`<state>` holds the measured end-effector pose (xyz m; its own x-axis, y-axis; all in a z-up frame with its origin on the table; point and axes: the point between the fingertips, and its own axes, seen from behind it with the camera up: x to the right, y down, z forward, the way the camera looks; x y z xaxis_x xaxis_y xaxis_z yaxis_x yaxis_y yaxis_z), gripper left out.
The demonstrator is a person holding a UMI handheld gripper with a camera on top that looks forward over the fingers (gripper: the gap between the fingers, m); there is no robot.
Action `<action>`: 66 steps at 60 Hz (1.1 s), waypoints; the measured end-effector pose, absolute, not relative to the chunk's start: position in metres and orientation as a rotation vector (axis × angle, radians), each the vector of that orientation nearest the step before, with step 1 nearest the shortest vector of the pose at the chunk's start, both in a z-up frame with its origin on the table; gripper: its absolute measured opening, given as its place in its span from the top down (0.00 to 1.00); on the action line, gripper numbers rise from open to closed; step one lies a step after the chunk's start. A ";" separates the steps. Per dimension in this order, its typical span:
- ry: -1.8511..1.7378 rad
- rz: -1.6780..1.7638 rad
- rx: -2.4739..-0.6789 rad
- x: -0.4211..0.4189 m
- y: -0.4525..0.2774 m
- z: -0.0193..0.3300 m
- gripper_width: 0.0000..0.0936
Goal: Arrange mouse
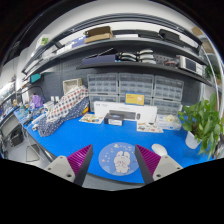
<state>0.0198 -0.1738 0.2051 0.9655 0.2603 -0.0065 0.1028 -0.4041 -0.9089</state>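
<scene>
Workshop shelving [120, 45] crowded with boxes and gear rises behind a blue table [100, 135], with grey drawer cabinets [135, 88] lined up along the back wall. On the table's far side sit a yellow-labelled box [134, 99], a few small devices and white boxes, while a checkered bag [62, 108] slumps at one end and a green plant [205, 122] in a white pot stands at the other.

Nearer the camera, the gripper [116, 166] hangs released above the table's front edge, its two fingers spread wide apart with the pink pads [80, 157] facing inward and nothing pressed between them. A round, clear plate [118, 156] rests on the blue surface between the fingers, with a gap at either side; something pale lies on it, though what it is cannot be made out.

The mouse [159, 150], white and small, lies on the blue surface just beyond the tip of one finger, outside the span of the fingers and beside the plate, apart from it. It sits between the plate and the plant, untouched by the gripper. A dark chair [15, 135] and other furniture show past the table's end near the bag.
</scene>
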 end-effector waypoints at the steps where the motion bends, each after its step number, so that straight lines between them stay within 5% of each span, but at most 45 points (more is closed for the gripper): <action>1: -0.258 0.177 -1.992 0.020 -0.174 0.205 0.08; 12: -0.234 0.168 -2.023 0.029 -0.175 0.183 0.08; 33: -0.135 0.068 -2.166 0.113 -0.169 0.090 0.08; 55: -0.034 -0.076 -2.237 0.224 -0.071 0.026 0.08; 66: -0.019 -0.063 -2.264 0.244 -0.016 0.008 0.16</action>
